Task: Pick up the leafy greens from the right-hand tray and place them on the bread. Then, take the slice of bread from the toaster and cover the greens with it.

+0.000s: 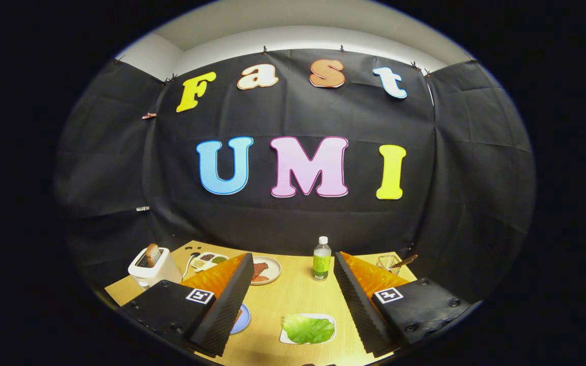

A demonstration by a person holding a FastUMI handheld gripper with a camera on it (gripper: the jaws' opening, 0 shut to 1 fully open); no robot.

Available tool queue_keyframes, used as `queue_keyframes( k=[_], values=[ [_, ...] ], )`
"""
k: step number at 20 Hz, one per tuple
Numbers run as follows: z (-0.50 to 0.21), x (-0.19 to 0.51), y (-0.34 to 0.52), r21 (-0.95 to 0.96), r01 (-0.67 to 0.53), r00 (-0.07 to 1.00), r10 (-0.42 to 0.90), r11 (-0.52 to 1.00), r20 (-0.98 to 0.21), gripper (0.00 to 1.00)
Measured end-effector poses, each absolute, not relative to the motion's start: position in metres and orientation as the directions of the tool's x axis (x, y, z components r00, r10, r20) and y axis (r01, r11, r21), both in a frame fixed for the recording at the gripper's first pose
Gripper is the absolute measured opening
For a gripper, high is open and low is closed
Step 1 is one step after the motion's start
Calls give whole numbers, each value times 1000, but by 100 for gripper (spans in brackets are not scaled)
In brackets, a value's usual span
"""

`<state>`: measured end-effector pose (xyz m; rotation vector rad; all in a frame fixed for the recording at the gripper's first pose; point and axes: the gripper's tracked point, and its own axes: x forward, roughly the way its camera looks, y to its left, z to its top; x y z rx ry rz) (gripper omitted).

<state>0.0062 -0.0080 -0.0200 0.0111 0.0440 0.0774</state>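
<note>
Lettuce is what we go for first: the leafy greens [307,329] lie on a small white tray [329,319] on the counter [293,297], low between the two fingers and just ahead of them. Our jaws stand released and wide apart, grasping nothing, so the gripper [293,305] hangs above the counter with the leaf in the gap. We judge the greens light, soft and floppy, likely to fold or tear, so we would pinch them gently at the thick ruffled middle or a raised edge, not against the tray's flat rim. A blue plate [242,319] peeks out beside the left finger; we cannot tell whether the bread sits on it, since the finger hides most of it. Beyond the left finger the toaster [153,269] holds a bread slice [152,253] upright in its slot, stiff and easy to grip by its top.
</note>
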Motion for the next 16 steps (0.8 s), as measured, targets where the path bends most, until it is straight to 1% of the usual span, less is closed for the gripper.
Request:
queue_keyframes(
  k=[8, 14, 16],
  values=[
    [-119, 34, -17, -24, -172, 948, 158, 985, -276, 98],
    [-201, 61, -17, -78, -333, 852, 264, 940, -452, 99],
    [-232, 68, -15, -77, -391, 802, 299, 917, -517, 99]
  ],
)
